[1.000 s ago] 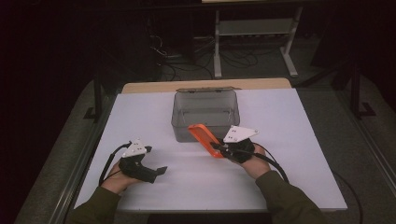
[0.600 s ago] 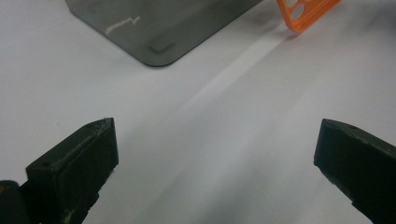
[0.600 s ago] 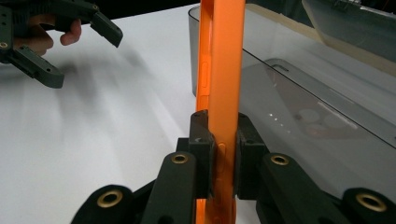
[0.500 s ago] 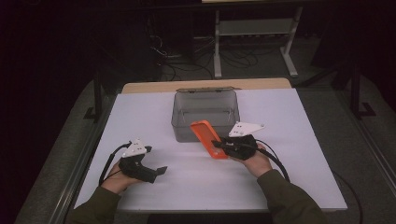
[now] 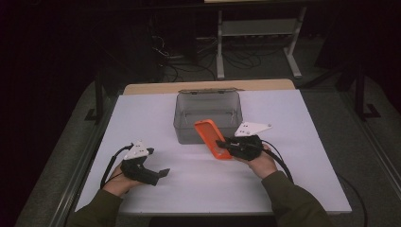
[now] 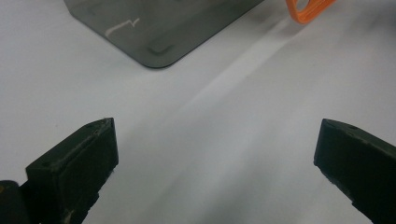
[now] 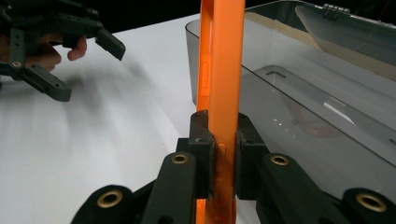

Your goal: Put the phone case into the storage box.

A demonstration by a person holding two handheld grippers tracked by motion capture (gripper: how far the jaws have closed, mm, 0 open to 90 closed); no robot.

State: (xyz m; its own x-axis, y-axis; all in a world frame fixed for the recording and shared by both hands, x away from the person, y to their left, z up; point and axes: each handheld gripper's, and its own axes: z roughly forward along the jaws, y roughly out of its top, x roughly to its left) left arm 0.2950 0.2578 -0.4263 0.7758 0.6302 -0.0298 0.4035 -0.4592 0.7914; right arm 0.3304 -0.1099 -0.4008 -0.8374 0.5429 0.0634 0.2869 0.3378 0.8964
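An orange phone case [image 5: 211,135] is lifted edge-on just in front of the grey see-through box [image 5: 187,133]. My right gripper [image 5: 221,143] is shut on the case's lower long side. In the right gripper view both pads press on the orange case [image 7: 224,70], which rises between the jaws beside the box [image 7: 327,116]. My left gripper [image 5: 161,174] rests on the white table at the front left. Its jaws stand wide apart, with nothing between them [image 6: 215,158]. The box's corner [image 6: 159,28] and the case's tip [image 6: 308,8] lie ahead of it.
The white table [image 5: 302,179] ends at a wooden strip behind the box. The box's lid [image 5: 208,91] stands open at its far side. A white metal stand [image 5: 257,28] and cables are on the dark floor beyond. The left gripper [image 7: 86,67] also shows in the right gripper view.
My right gripper, with the orange case, has shifted slightly to the right and toward the box. The left gripper has stayed in place.
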